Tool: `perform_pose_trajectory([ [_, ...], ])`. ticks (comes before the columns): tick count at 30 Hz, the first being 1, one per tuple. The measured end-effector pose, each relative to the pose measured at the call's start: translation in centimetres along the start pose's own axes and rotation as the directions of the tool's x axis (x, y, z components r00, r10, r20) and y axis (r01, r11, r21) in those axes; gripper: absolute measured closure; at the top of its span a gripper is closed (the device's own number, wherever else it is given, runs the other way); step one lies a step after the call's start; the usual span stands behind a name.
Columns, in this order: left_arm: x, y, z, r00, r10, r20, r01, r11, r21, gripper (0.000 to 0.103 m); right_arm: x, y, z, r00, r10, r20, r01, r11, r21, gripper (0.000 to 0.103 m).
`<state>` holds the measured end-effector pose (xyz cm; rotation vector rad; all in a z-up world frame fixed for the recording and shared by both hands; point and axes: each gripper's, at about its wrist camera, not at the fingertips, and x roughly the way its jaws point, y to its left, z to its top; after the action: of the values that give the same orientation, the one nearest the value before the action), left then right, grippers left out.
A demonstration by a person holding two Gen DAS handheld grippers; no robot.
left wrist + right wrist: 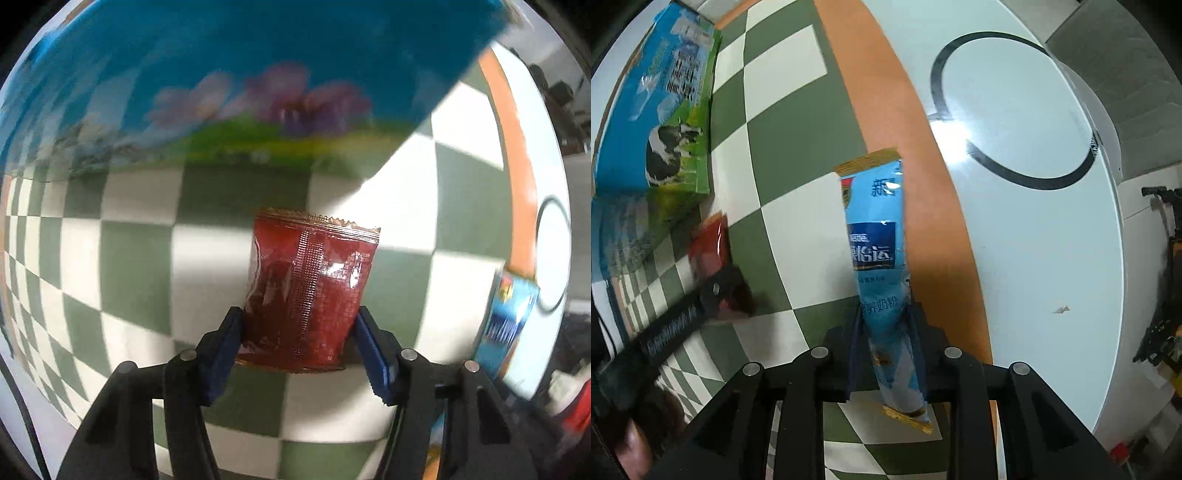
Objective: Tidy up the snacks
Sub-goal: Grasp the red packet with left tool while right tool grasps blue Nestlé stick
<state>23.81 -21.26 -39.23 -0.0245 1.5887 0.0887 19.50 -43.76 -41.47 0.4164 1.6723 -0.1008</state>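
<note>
Red packet [310,291] between left jaws, touching; right jaws flank blue sachet [877,258].

We can read text only in the right wrist view. The blue stick sachet [882,280] carries a "Nestle" logo in a dark blue panel, large white Chinese characters "怡运" under it, "新" near the top, "奶粉" lower down. Print on the blue cow carton [661,122] is too blurred for us.
</note>
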Motion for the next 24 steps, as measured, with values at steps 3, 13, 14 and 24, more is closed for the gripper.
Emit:
perform_pose_trajectory([
  [3, 0.1, 1.7, -2.4, 1.000, 0.027, -0.010, -0.027, 0.999, 0.039, 0.046, 0.3, 1.3, -0.6, 0.999, -0.039, 0.011, 0.039, 0.998, -0.040, 0.076],
  [13, 0.8, 7.5, -7.6, 0.998, 0.041, -0.050, -0.040, 0.999, 0.019, 0.045, 1.8, 3.5, -4.3, 0.997, -0.017, -0.073, 0.005, 0.987, -0.163, 0.079],
  [14, 0.9, 6.9, -7.6, 0.998, 0.038, -0.048, -0.037, 0.999, 0.015, 0.045, 2.1, 3.7, -4.6, 0.996, -0.018, -0.082, 0.003, 0.985, -0.174, 0.079],
  [24, 1.5, 6.9, -7.4, 0.999, 0.013, -0.046, -0.013, 1.000, -0.007, 0.042, 3.0, 5.9, -6.0, 0.993, -0.058, -0.102, 0.035, 0.976, -0.215, 0.065],
])
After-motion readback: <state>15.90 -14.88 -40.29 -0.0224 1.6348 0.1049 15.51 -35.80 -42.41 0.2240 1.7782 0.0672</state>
